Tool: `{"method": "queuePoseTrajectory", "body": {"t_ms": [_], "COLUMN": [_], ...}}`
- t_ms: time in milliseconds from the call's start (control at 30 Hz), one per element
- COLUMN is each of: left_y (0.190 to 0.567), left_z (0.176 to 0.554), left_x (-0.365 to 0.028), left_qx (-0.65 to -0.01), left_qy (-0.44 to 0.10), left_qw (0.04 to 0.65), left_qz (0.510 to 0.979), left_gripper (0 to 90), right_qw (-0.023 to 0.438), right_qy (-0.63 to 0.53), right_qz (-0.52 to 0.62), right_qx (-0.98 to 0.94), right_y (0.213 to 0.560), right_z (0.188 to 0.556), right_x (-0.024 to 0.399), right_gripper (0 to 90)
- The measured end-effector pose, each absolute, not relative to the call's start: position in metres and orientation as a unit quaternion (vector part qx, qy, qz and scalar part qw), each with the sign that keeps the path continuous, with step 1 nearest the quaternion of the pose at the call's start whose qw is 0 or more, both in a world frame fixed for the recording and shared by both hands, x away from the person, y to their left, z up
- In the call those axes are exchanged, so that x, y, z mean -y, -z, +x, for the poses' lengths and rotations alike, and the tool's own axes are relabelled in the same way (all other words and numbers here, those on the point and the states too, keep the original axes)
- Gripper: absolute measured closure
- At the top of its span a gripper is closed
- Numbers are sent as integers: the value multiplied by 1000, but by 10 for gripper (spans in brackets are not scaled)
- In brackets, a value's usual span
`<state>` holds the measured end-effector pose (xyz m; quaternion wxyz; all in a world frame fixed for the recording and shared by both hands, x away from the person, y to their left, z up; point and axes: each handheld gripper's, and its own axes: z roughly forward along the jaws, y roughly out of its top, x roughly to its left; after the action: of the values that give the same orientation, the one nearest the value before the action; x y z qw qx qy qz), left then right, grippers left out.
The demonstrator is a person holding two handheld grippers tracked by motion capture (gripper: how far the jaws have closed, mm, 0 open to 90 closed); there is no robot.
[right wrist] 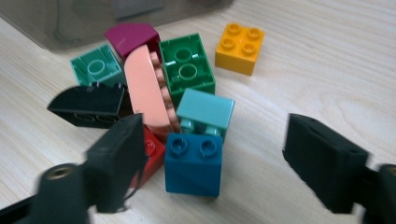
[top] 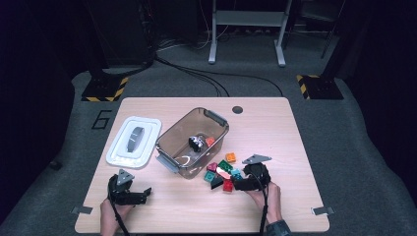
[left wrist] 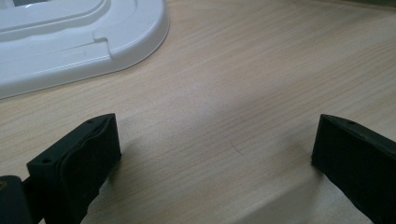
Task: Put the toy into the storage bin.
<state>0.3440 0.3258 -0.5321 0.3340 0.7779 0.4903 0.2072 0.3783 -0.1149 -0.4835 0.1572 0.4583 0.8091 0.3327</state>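
The right gripper [right wrist: 212, 154] hangs low over a heap of toy bricks, jaws apart, nothing pinched. The dark blue brick [right wrist: 194, 163] lies between them, untouched. Just beyond it sit a light teal brick [right wrist: 208, 109], a pink brick [right wrist: 147, 91], a green brick [right wrist: 187, 65] and, far right, an orange brick [right wrist: 239, 46]. The heap lies just right of a clear tub [top: 169, 140]. The left gripper [left wrist: 215, 154] stands wide open over bare table [left wrist: 243, 70], near a white lid [left wrist: 70, 46]. A "6" [top: 101, 120] marks the floor.

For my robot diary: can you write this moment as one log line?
left hand-held gripper: open, over table | right hand-held gripper: open, at blue brick | box: lid off
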Motion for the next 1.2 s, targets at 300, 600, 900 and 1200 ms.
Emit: {"method": "queuePoseTrajectory", "body": {"t_ms": [300,600,900,1200], "left_y": [532,532,532,532], "left_z": [344,344,344,344], "left_x": [-326,-326,-326,-326], "left_qx": [-490,-490,-490,-491], "left_qy": [-207,-207,-208,-208], "left_qw": [334,334,334,333], "left_qz": [778,778,778,778], "left_gripper": [9,9,9,10], "right_qw": [154,166,173,169], "right_qy": [-338,-330,-342,-356], "right_qz": [455,469,476,480], "right_qx": [-809,-802,-791,-784], "right_y": [499,507,501,491], "right_z": [369,367,368,373], "right_x": [116,117,126,138], "right_gripper": [422,581,584,584]}}
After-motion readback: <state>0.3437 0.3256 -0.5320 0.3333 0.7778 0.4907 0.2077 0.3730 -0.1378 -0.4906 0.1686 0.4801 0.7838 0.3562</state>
